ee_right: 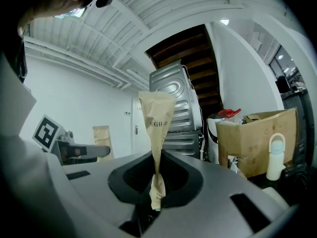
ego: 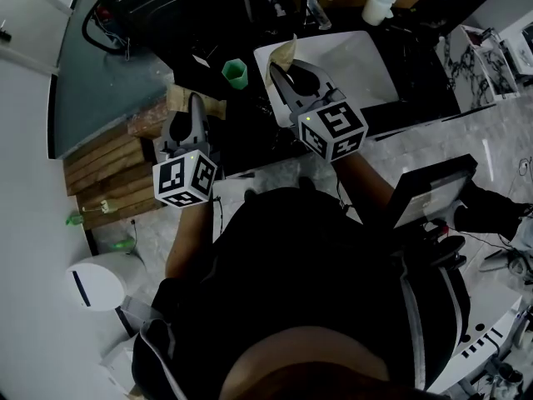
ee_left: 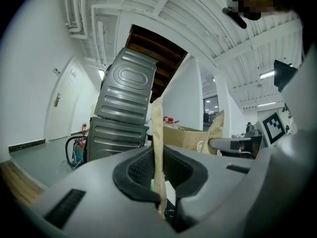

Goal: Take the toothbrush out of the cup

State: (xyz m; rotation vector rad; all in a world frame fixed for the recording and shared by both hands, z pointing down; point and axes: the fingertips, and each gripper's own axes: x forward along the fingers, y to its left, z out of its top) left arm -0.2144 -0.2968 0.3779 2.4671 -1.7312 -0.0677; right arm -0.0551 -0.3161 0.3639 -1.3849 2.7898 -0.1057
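Head view, looking steeply down: the person holds both claws out level over a dark tabletop (ego: 246, 119), and the green cup (ego: 236, 72) stands on it ahead of them, between the two and touched by neither. Whether a toothbrush is in the cup cannot be told; none can be made out in any view. The left claw (ego: 194, 104) has its jaws pressed together on a flat tan paper (ego: 185, 98). In the left gripper view this paper (ee_left: 157, 133) is seen edge-on, a thin upright strip pinched between the closed jaws of that claw (ee_left: 159, 157). The right claw (ego: 280, 73), over the near edge of a white basin (ego: 366, 73), is likewise clamped on a printed tan wrapper (ego: 284, 54). In the right gripper view the wrapper (ee_right: 157, 118) rises from the shut jaws (ee_right: 156, 168), narrow where it is gripped and flaring wider above.
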